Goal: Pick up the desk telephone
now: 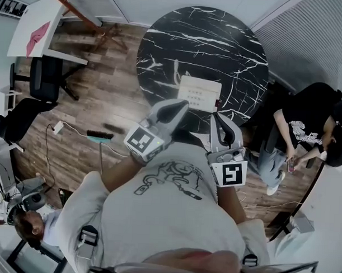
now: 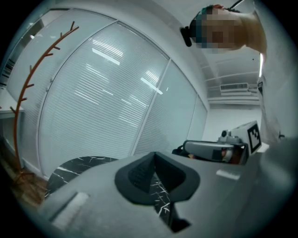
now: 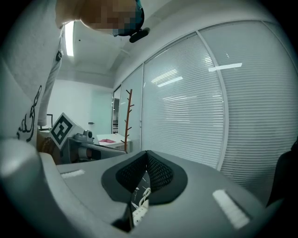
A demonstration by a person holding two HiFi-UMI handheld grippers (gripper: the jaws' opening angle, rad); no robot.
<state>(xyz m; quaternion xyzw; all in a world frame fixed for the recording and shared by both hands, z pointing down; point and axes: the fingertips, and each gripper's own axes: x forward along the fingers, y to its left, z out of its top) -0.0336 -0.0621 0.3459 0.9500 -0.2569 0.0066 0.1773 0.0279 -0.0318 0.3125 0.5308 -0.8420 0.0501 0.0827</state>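
Nearest, the left tool [image 1: 177, 107] and the right tool [image 1: 221, 120] are held out side by side in front of the person's chest, a little apart, both pointing toward the desk [image 1: 180, 44]. Seen from its own camera, the left tool [image 2: 154, 156] has its jaws pressed together with nothing between them. The right tool [image 3: 146, 156] is the same, jaws together and empty.

Just past the two tips sits the telephone [image 1: 199, 94], white, at the near edge of the desk and roughly between the tools. Whether the left tip touches its near-left corner cannot be told. A sliver of the telephone [image 3: 138, 210] shows through the slit below the right tool's jaws.

The desk is round with a black, white-veined top, and the rest of it lies bare to the far side. To its left is open wooden floor [image 1: 105, 97] with a loose cable and a small brush [image 1: 99, 136]. To the right the room is tighter: a seated person [image 1: 306, 126] is close beside the desk's right edge.

Farther left stand dark office chairs [image 1: 41, 78] and a white desk [image 1: 37, 28]. Beyond the round desk a wall of closed blinds [image 2: 102, 93] runs across, with a thin brown coat stand [image 2: 21, 107] at its far left.
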